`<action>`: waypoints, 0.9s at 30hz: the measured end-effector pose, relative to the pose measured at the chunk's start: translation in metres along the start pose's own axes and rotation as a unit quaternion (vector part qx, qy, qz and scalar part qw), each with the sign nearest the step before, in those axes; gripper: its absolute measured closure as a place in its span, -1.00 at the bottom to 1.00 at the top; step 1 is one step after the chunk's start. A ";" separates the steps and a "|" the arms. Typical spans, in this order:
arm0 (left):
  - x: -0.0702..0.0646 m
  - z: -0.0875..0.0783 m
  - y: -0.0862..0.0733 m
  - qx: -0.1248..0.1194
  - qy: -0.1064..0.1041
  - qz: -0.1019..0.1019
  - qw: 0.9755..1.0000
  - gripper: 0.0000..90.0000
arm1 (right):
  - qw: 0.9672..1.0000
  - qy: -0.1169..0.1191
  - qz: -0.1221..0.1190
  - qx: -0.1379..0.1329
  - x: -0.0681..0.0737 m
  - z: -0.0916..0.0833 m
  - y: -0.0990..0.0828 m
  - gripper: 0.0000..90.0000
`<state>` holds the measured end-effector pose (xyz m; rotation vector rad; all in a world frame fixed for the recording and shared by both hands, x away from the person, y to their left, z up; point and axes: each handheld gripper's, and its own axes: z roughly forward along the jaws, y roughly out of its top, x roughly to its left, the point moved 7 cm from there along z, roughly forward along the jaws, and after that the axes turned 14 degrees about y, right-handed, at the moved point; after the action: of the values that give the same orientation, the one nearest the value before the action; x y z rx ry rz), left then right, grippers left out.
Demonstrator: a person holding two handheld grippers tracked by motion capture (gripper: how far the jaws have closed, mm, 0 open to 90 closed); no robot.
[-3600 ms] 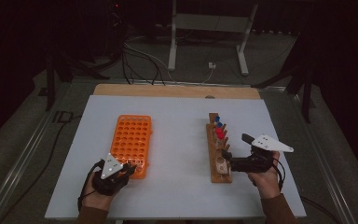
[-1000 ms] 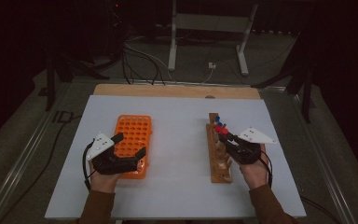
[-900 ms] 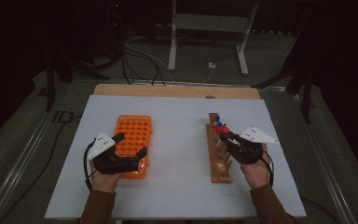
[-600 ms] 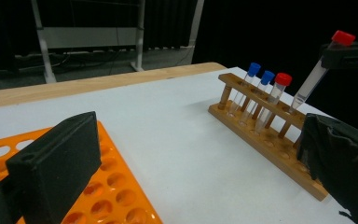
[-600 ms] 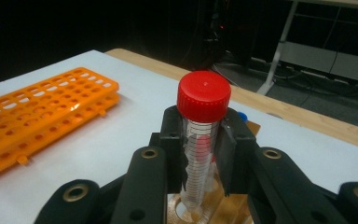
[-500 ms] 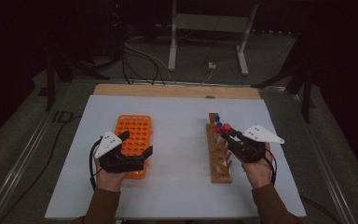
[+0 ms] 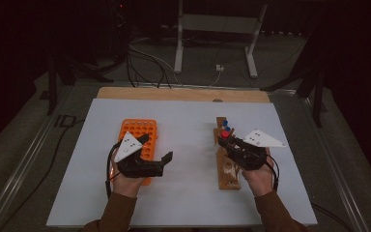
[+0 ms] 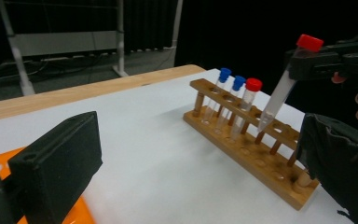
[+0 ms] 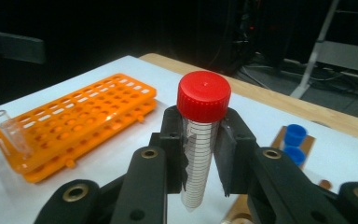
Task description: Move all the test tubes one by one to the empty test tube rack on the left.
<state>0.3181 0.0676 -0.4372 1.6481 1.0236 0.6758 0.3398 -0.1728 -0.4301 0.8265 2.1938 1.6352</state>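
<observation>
Right hand-held gripper [image 9: 200, 154] is clamped on a red-capped test tube [image 9: 200, 140], pads pressing the graduated clear body just under the cap. In the left gripper view the same tube [image 8: 279, 95] hangs tilted, cap up and away from the rack, tip just above the wooden test tube rack [image 8: 247, 149], over an empty hole next to the standing red-capped tube [image 8: 248, 105]; can't tell if the tip touches the wood. Two blue-capped tubes [image 8: 223, 91] stand upright in the far holes of that rack.

High view: right hand-held gripper [image 7: 229, 141] sits over the rack [image 7: 228, 169], which lies lengthwise on the right half of the white worktop [image 7: 188, 121].

Left hand-held gripper [image 7: 154, 151] has its jaws apart with nothing between them, held over the near right edge of the orange tube rack [image 7: 137, 133] on the left half of the worktop. In the right gripper view the orange rack [image 9: 79, 126] carries one clear uncapped tube [image 9: 11, 133] at its near end, leaning.

The two racks are well apart, bare worktop between them.
</observation>
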 end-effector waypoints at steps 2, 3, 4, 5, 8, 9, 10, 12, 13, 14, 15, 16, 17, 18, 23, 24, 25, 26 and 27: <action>-0.006 0.003 0.001 -0.001 -0.005 0.003 1.000 -0.97 | 1.000 0.009 0.002 0.001 0.003 0.002 0.000 0.66; -0.008 0.004 0.001 -0.001 -0.009 0.004 1.000 -0.94 | 1.000 0.014 0.003 0.001 0.005 0.004 0.000 0.66; -0.011 0.005 0.001 0.001 -0.012 0.007 1.000 -0.92 | 1.000 0.018 0.003 0.002 0.006 0.005 0.000 0.66; -0.014 0.006 0.001 0.002 -0.015 0.007 1.000 -0.90 | 1.000 0.021 0.003 0.003 0.008 0.006 0.000 0.66; -0.023 0.011 0.000 0.007 -0.026 0.014 1.000 -0.85 | 0.999 0.033 0.003 0.005 0.013 0.010 0.000 0.66; -0.026 0.012 -0.001 0.009 -0.029 0.017 0.999 -0.84 | 0.999 0.036 0.002 0.006 0.015 0.010 0.000 0.66; -0.029 0.014 -0.001 0.011 -0.032 0.019 0.999 -0.83 | 0.999 0.039 0.003 0.007 0.016 0.011 0.000 0.66; -0.036 0.016 -0.003 0.013 -0.037 0.028 0.999 -0.79 | 0.999 0.045 0.002 0.008 0.020 0.013 0.000 0.66; -0.039 0.018 -0.003 0.014 -0.041 0.030 0.999 -0.76 | 0.999 0.048 0.002 0.009 0.021 0.014 0.000 0.66; -0.043 0.019 -0.003 0.014 -0.045 0.032 0.998 -0.73 | 0.999 0.051 0.003 0.009 0.023 0.015 0.000 0.66; -0.046 0.020 -0.004 0.014 -0.047 0.035 0.998 -0.71 | 0.999 0.053 0.004 0.008 0.024 0.016 0.000 0.66; -0.050 0.021 -0.004 0.014 -0.049 0.038 0.998 -0.68 | 0.998 0.057 0.007 0.009 0.026 0.017 -0.001 0.66; -0.053 0.022 -0.005 0.014 -0.051 0.040 0.998 -0.65 | 0.998 0.060 0.007 0.009 0.027 0.018 -0.001 0.66; -0.056 0.024 -0.005 0.015 -0.053 0.042 0.998 -0.64 | 0.998 0.063 0.008 0.009 0.028 0.019 -0.001 0.66; -0.068 0.031 -0.010 0.025 -0.055 0.056 0.997 -0.52 | 0.997 0.076 0.008 0.013 0.035 0.022 -0.002 0.66; -0.070 0.032 -0.011 0.027 -0.056 0.057 0.996 -0.49 | 0.997 0.078 0.008 0.013 0.036 0.023 -0.002 0.66; -0.072 0.033 -0.012 0.029 -0.056 0.061 0.996 -0.45 | 0.997 0.080 0.008 0.014 0.038 0.024 -0.002 0.66; -0.073 0.034 -0.012 0.031 -0.057 0.062 0.996 -0.40 | 0.997 0.082 0.007 0.015 0.039 0.024 -0.002 0.66; -0.075 0.036 -0.013 0.033 -0.057 0.064 0.996 -0.33 | 0.996 0.084 0.006 0.016 0.040 0.025 -0.002 0.66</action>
<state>0.3079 -0.0135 -0.4567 1.7999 0.8726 0.6288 0.3205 -0.1301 -0.4351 0.7350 2.3376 1.7379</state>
